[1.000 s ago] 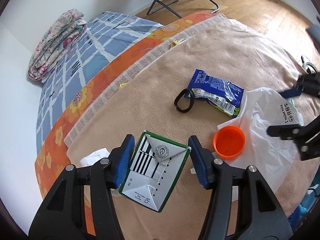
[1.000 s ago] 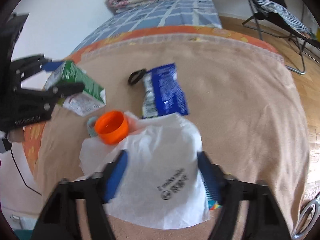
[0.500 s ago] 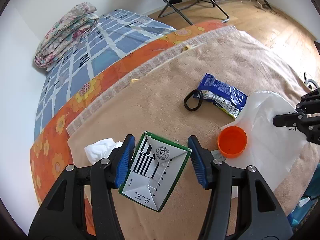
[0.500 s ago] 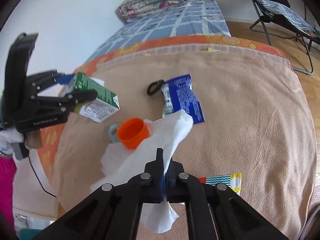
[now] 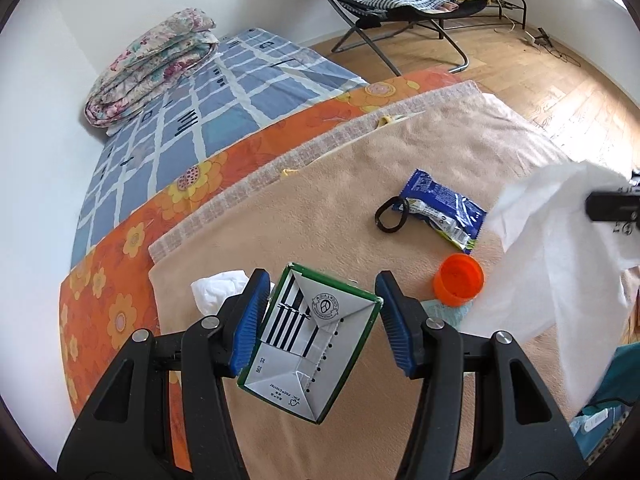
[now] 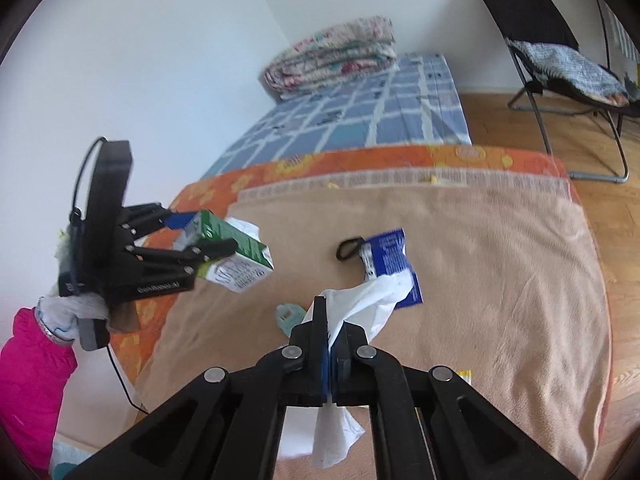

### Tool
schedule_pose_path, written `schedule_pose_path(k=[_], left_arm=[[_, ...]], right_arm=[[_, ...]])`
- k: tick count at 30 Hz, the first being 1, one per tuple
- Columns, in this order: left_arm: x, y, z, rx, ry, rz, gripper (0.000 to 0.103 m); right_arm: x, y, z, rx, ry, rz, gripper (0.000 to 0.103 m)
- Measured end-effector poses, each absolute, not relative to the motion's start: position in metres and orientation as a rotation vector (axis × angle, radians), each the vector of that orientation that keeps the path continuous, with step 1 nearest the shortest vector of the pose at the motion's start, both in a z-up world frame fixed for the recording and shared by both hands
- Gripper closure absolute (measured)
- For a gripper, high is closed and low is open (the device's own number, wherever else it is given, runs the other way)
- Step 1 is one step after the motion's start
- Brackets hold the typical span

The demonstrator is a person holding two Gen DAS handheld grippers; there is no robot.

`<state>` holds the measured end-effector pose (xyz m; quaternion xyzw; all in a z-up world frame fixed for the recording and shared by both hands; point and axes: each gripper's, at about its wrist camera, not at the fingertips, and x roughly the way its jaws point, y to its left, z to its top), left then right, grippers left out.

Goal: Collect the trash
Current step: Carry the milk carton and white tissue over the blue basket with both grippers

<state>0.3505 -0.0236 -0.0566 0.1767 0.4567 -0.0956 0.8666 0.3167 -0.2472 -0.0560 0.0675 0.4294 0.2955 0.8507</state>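
Gripping a green-and-white carton (image 5: 310, 344) between its blue pads, the left hand-held gripper (image 5: 320, 320) holds it above the tan blanket (image 5: 320, 220); the right hand-held gripper (image 6: 330, 334) is clenched on a white plastic bag (image 6: 368, 300), near an orange cup (image 5: 459, 285) and blue snack wrapper (image 5: 442, 208).

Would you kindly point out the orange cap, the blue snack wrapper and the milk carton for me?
orange cap (image 5: 460, 286): left wrist view, on its orange side wall.
blue snack wrapper (image 5: 444, 196): left wrist view, middle of its printed face.
milk carton (image 5: 310, 344): left wrist view, folded white bottom panel, between the left claw's pads.
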Motion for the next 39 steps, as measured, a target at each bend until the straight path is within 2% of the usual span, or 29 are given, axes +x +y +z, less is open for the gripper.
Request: schedule_pose_path(k=[9, 22, 29, 39], left_arm=[[0.303, -0.019, -0.024, 0.313, 0.907, -0.228, 0.047], [0.181, 0.002, 0.012, 0.151, 0.848, -0.214, 0.047], [0.106, 0.0, 0.011, 0.131, 0.843, -0.205, 0.047], [0.028, 0.001, -0.017, 0.056, 0.882, -0.197, 0.047]], right_arm=[[0.281, -0.252, -0.014, 0.131, 0.802, 0.675, 0.103], [0.177, -0.258, 0.024, 0.056, 0.701, 0.821, 0.103], [0.112, -0.254, 0.019, 0.014, 0.699, 0.939, 0.103], [0.051, -0.243, -0.015, -0.02, 0.79, 1.081, 0.103]])
